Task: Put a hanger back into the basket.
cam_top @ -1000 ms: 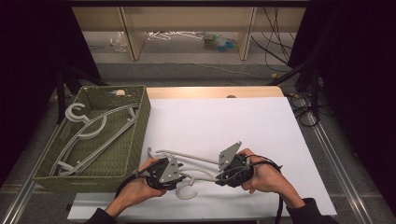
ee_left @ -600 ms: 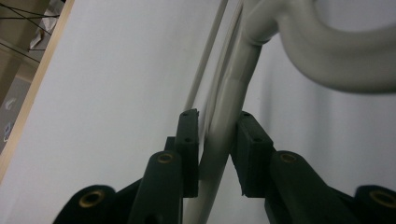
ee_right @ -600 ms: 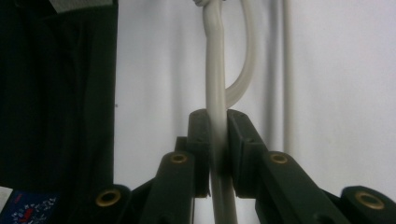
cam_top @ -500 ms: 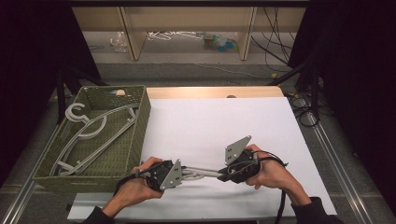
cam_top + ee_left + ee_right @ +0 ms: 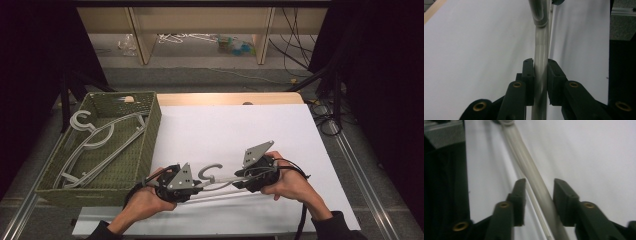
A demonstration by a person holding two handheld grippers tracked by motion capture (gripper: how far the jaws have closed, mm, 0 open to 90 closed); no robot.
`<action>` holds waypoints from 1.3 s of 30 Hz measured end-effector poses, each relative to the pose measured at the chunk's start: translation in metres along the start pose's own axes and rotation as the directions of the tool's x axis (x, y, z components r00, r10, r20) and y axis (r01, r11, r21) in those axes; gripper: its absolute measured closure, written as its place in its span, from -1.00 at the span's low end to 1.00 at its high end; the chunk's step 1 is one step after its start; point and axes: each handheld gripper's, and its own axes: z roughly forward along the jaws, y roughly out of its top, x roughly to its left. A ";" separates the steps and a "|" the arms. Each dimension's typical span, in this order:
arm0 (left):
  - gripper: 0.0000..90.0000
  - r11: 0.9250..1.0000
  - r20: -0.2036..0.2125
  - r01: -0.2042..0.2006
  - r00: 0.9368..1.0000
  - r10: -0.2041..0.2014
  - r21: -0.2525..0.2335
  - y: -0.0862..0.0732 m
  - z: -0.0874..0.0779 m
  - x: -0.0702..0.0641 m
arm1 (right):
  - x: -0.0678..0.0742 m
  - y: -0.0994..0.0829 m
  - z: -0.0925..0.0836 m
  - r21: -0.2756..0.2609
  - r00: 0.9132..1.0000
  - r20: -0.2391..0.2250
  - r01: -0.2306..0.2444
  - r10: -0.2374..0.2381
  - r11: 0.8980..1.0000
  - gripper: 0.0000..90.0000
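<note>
Two grippers are working one grey hanger (image 5: pixel 215 178) here, and it is sitting low over the white table sheet (image 5: pixel 235 130), near the front edge, with its hook curling up between the two hands. The green wicker basket (image 5: pixel 148 125) with a couple more hangers (image 5: pixel 95 142) in it is off to the left, well apart from where the hanger is now, so my read is it's heading over there.

The left gripper (image 5: pixel 540 72) is clamping the hanger's arm, jaws pressed right up against the bar on both sides in the left gripper view. The right gripper (image 5: pixel 539 192) is a different story: its jaws are standing apart around the other arm, with the bar running closer to one pad and a visible gap on the other side, so it's straddling rather than gripping. That view is blurry, though.

If you're doing this step, I'd say close the right side properly before lifting, or the hanger will likely pivot on the left grip and droop. Keep both ends level and carry it left as one piece.

Pose-wise, both forearms are coming in from the bottom of the high view, hands angling inward toward each other, grippers pointing nose to nose along the hanger.
</note>
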 end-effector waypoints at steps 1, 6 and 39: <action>0.75 1.000 0.000 0.000 1.000 0.000 0.000 0.000 0.000 0.000 | 0.000 0.000 0.000 0.000 1.000 0.000 0.000 0.000 1.000 0.30; 0.76 0.998 -0.009 0.057 0.998 -0.057 -0.010 -0.004 -0.005 0.007 | -0.002 0.003 -0.003 -0.063 0.992 0.061 -0.107 0.111 0.992 -0.02; 0.76 0.936 -0.067 0.300 0.946 -0.316 -0.183 -0.019 -0.082 0.040 | 0.022 -0.021 -0.023 -0.335 0.954 0.153 -0.195 0.257 0.922 -0.30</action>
